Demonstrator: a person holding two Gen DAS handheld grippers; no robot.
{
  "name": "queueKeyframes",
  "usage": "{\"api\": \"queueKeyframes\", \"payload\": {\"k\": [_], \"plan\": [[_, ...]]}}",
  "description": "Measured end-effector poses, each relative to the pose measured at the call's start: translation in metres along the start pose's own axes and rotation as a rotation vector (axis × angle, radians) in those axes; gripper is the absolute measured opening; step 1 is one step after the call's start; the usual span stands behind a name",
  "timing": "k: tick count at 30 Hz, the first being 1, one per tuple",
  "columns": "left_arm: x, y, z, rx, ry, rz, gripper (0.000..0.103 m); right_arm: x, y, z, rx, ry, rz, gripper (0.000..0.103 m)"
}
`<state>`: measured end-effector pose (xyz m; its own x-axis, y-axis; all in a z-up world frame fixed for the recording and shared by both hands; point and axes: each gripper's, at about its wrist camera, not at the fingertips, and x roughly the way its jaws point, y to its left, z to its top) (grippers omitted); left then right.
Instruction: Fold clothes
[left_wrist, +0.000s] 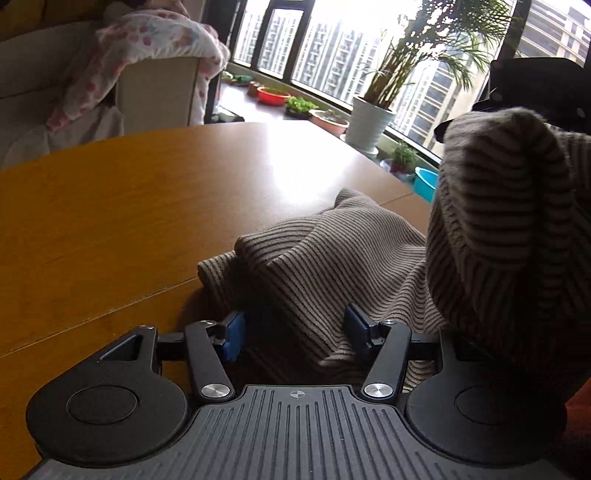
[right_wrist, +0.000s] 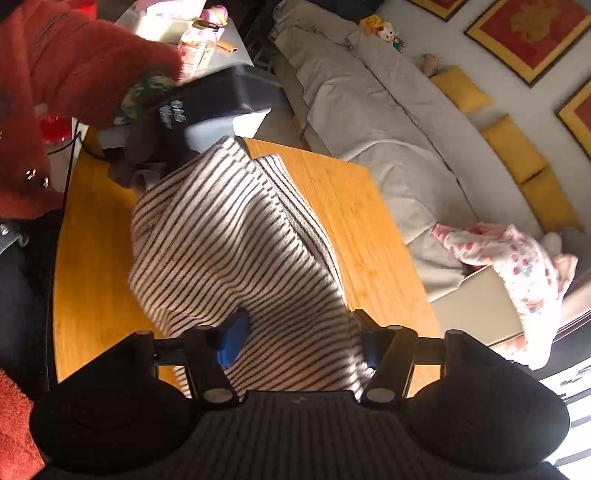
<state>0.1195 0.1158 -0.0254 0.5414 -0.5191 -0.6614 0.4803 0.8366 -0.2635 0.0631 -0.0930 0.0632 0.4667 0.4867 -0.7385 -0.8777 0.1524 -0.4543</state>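
The left gripper (left_wrist: 295, 332) is sitting low at the near edge of the desk (left_wrist: 129, 221), its jaws spread wide with the sweater (left_wrist: 325, 251) bunched between and ahead of them. The blue pads (left_wrist: 233, 334) are not pinching anything; cloth is lying loosely in the gap, so this gripper is probably lining up on a hem or edge to take hold of.

Up and to its right, a thick roll of the same striped knit is hanging high, draped over the black body of the other tool. That lift is probably meant to carry one part of the garment over the rest for a fold.

In the right wrist view, the right gripper (right_wrist: 299, 341) is looking down on the sweater (right_wrist: 229, 236), which is falling away from it toward the desk (right_wrist: 369, 229) below. Its fingers are also standing apart, with cloth running between them. Whether they are pressing the cloth cannot be told, since the fabric is covering the inner faces; the knit may simply be draped across the tool.

The left tool, held by a red-sleeved arm (right_wrist: 74, 62), is showing at the far end of the cloth.
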Motion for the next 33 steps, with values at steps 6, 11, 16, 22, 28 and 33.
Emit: {"api": "queueKeyframes", "payload": {"k": [6,11,16,22,28,33], "plan": [[-0.045,0.031,-0.004,-0.144,-0.092,0.06,0.074,0.053,-0.032,-0.03,0.208,-0.003,-0.002,0.078],[-0.084,0.029,0.001,-0.186,-0.205,-0.06,0.096,0.046,-0.034,-0.05,0.385,-0.048,-0.079,0.09],[-0.06,-0.001,0.01,-0.126,-0.164,-0.14,0.099,0.012,-0.037,-0.078,0.65,-0.171,-0.146,0.092],[-0.018,0.006,0.015,-0.231,-0.122,-0.127,0.097,0.021,-0.065,-0.126,1.057,-0.303,-0.042,0.087],[-0.034,0.003,0.033,-0.239,-0.244,-0.16,0.055,0.024,-0.066,-0.125,1.097,-0.405,-0.053,0.025],[-0.007,0.006,0.051,-0.181,-0.213,-0.062,0.057,0.02,-0.072,-0.139,1.12,-0.356,-0.202,0.023]]}}
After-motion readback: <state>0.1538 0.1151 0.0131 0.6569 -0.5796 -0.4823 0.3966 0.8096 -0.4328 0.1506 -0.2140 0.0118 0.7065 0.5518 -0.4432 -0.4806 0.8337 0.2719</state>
